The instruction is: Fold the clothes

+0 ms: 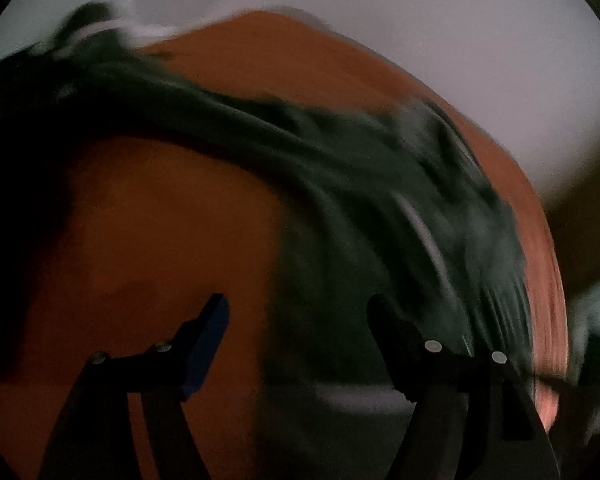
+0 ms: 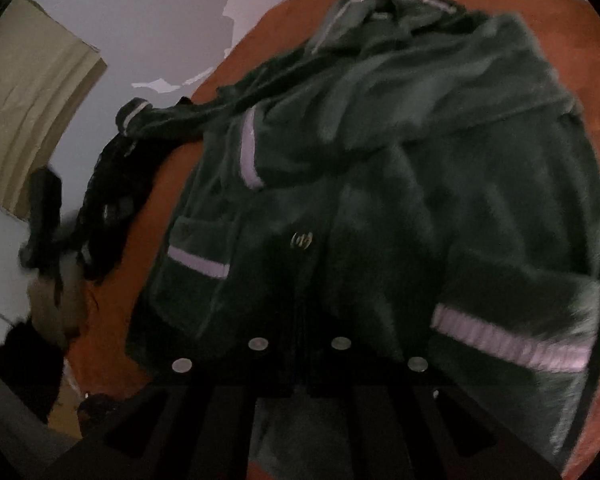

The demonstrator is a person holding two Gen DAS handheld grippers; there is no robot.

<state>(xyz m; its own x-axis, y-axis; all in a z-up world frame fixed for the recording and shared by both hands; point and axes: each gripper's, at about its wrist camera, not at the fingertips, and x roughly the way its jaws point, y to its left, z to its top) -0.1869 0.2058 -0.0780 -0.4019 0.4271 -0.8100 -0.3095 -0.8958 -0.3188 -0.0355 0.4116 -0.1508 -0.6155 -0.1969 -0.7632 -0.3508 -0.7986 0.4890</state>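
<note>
My right gripper (image 2: 300, 360) pinches the dark green jacket's (image 2: 380, 184) hem at lower centre, my left gripper (image 1: 300, 320) is spread and empty (blurred view), so I fear the fleece slipping free.

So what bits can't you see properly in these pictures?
- Left wrist view: green jacket smeared by motion blur; no details readable.
- Right wrist view: right tongs tips lost in dark fabric; grip unclear.
- Right wrist view: jacket's lower hem hidden behind the tongs.
- Black heap too dark to identify.

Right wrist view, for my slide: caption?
Right gripper shut on dark green jacket spread over orange table.
</note>
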